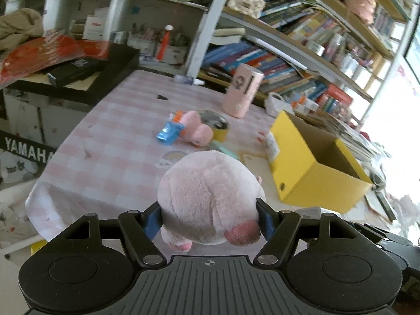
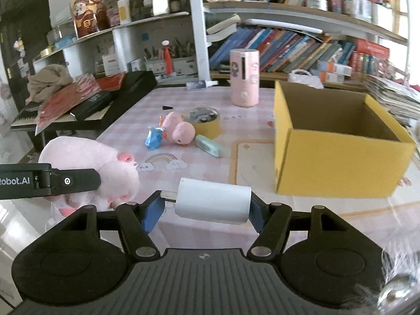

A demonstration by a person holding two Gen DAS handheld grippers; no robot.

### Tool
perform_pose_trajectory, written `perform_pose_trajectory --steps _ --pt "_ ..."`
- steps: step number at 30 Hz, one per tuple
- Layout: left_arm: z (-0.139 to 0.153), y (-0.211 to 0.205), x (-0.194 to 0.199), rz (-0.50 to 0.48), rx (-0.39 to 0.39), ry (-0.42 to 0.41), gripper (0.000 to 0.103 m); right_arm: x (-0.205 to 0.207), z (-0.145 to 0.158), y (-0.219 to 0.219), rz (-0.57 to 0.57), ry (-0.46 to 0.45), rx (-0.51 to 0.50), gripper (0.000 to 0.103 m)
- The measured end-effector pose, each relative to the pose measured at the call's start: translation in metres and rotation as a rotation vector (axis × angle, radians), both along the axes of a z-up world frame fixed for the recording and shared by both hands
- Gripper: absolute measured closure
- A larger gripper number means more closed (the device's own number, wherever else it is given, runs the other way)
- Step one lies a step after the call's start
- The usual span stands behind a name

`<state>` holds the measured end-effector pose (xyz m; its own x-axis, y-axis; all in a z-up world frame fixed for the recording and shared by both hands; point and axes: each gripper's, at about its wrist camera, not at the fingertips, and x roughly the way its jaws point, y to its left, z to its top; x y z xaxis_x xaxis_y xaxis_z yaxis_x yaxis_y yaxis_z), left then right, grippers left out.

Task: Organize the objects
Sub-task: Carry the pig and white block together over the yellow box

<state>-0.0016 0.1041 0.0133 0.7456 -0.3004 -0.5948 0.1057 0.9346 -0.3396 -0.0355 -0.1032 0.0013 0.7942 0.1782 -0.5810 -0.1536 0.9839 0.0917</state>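
My left gripper [image 1: 210,216] is shut on a pale pink plush toy [image 1: 210,197] and holds it above the near edge of the pink checked table [image 1: 118,131]. The plush also shows in the right wrist view [image 2: 105,168], held at the left by the left gripper. My right gripper [image 2: 206,210] is shut on a white charger block [image 2: 212,203], held above the table's front. An open yellow cardboard box [image 2: 336,155] stands on the table to the right; it also shows in the left wrist view [image 1: 315,168].
On the table lie a small pink plush [image 2: 179,130], a blue toy [image 2: 153,137], a yellow tape roll [image 2: 206,123], a mint case [image 2: 210,145] and a pink cylinder [image 2: 244,77]. Bookshelves [image 2: 288,42] stand behind. A black keyboard [image 2: 86,105] sits left.
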Motion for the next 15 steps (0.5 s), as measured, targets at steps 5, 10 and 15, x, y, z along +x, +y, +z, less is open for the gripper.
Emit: perform_pose_trajectory --steps 5,10,15 --pt "0.001 -0.010 -0.011 -0.060 -0.001 -0.008 0.032 -0.020 0.003 -0.010 -0.061 0.000 0.005 0.039" --pt "0.000 -0.018 -0.017 -0.099 -0.012 -0.002 0.032 -0.037 0.004 -0.019 -0.111 0.009 0.005 0.039" --pt "0.000 -0.029 -0.020 -0.138 -0.018 -0.007 0.032 -0.046 0.005 -0.028 -0.157 0.021 0.003 0.039"
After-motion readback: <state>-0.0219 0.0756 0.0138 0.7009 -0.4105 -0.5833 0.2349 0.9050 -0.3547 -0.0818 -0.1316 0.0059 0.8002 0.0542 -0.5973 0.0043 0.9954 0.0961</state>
